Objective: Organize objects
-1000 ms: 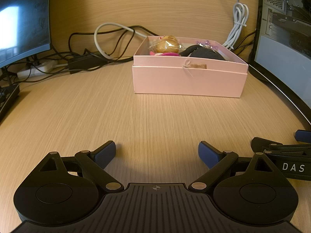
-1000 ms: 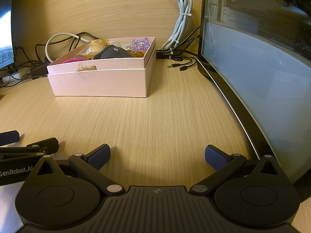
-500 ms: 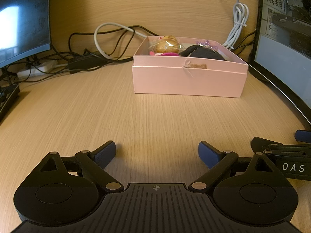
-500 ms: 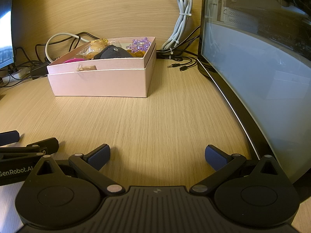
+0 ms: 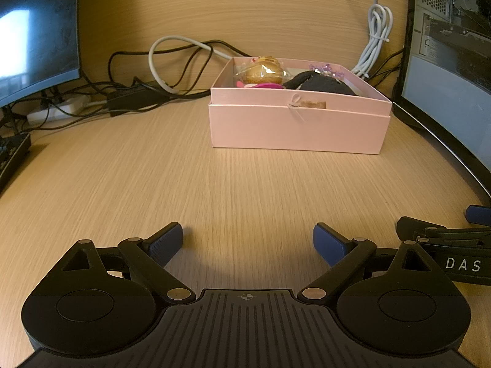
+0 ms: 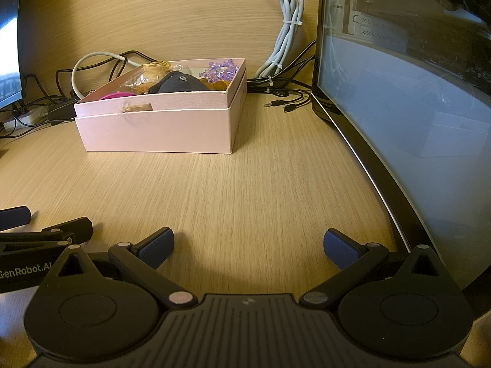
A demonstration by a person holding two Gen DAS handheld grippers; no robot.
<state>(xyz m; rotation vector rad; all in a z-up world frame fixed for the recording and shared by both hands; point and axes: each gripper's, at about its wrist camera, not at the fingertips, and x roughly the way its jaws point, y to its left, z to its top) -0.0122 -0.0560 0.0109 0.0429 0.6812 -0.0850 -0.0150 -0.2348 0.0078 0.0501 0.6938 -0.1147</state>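
Pink box (image 5: 294, 128) front wall hides most of its contents, monitors (image 6: 414, 116) cut off by frame edges, keyboard (image 5: 12, 156) only partly in view at left.

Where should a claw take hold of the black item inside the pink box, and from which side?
Probably from above: the pink box walls block any side approach. Grip the black item across its rounded hump, which rises above the rim. The right claw is open, but packed neighbours leave little finger room.
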